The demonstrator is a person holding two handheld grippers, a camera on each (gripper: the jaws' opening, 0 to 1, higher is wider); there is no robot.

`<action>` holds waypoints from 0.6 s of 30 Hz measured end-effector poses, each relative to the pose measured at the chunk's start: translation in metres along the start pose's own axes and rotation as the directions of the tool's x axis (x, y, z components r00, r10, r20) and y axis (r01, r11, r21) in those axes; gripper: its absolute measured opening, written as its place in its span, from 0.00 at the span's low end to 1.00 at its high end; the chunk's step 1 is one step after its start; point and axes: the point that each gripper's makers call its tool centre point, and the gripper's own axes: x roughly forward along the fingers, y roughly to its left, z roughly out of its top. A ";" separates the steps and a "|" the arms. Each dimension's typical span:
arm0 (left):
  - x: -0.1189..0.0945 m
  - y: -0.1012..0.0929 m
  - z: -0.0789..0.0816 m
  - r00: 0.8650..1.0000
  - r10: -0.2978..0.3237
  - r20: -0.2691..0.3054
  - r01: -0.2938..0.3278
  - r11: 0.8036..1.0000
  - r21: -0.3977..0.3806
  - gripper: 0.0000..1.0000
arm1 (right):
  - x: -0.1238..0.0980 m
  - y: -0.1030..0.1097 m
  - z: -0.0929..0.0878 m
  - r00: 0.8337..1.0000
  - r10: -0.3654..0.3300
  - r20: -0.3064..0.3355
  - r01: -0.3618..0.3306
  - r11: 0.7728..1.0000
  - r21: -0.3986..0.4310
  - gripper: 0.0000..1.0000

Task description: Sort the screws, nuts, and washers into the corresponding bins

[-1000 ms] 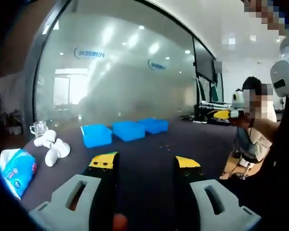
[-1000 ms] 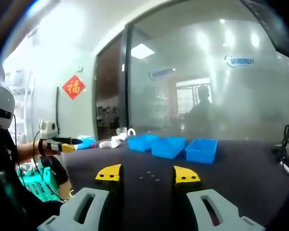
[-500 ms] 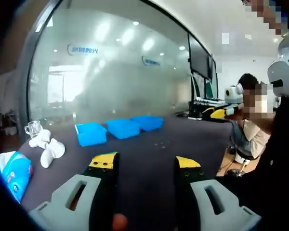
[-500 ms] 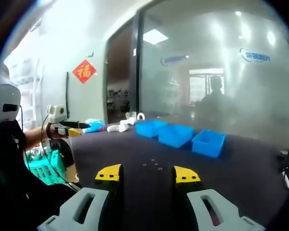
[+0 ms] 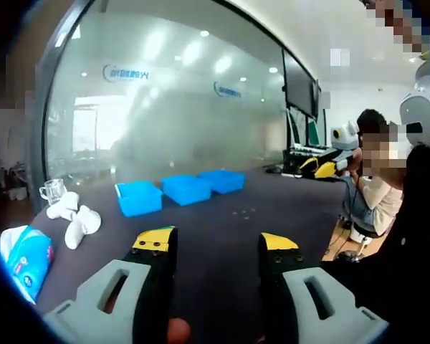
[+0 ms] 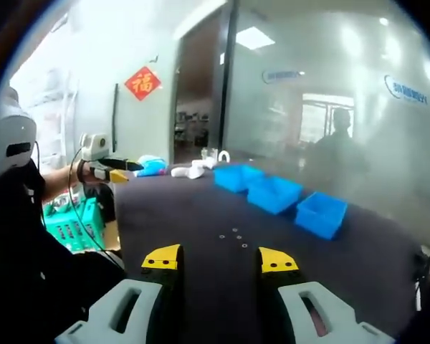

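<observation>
Three blue bins (image 5: 186,189) stand in a row on the dark table (image 5: 215,222); in the right gripper view the bins (image 6: 274,194) run off to the right. A few small bits of hardware (image 5: 242,212) lie loose on the table in front of them, also seen as specks of hardware (image 6: 234,236) ahead of my right jaws. My left gripper (image 5: 216,244) is open and holds nothing, well short of the hardware. My right gripper (image 6: 219,259) is open too, with nothing between its jaws. Each gripper shows in the other's view: left gripper (image 6: 115,172), right gripper (image 5: 312,168).
White objects (image 5: 75,218), a glass mug (image 5: 52,190) and a blue tissue pack (image 5: 27,258) lie at the table's left end. A green crate (image 6: 75,222) stands beside the table. A frosted glass wall (image 5: 165,122) rises behind the bins. A person (image 5: 376,186) sits at the right.
The right gripper view has swung, so the bins sit further right and lower in it. The left gripper view has barely shifted. Both grippers stay open.
</observation>
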 end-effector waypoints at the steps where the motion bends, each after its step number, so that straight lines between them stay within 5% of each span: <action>1: 0.000 -0.001 -0.001 1.000 -0.003 -0.005 0.003 1.000 0.000 0.44 | 0.000 0.001 0.000 1.000 0.007 -0.006 -0.007 1.000 -0.005 0.36; 18: -0.001 -0.004 -0.009 0.999 -0.019 -0.048 0.018 1.000 -0.019 0.44 | 0.017 -0.001 0.000 0.982 0.089 -0.168 -0.109 0.988 -0.113 0.36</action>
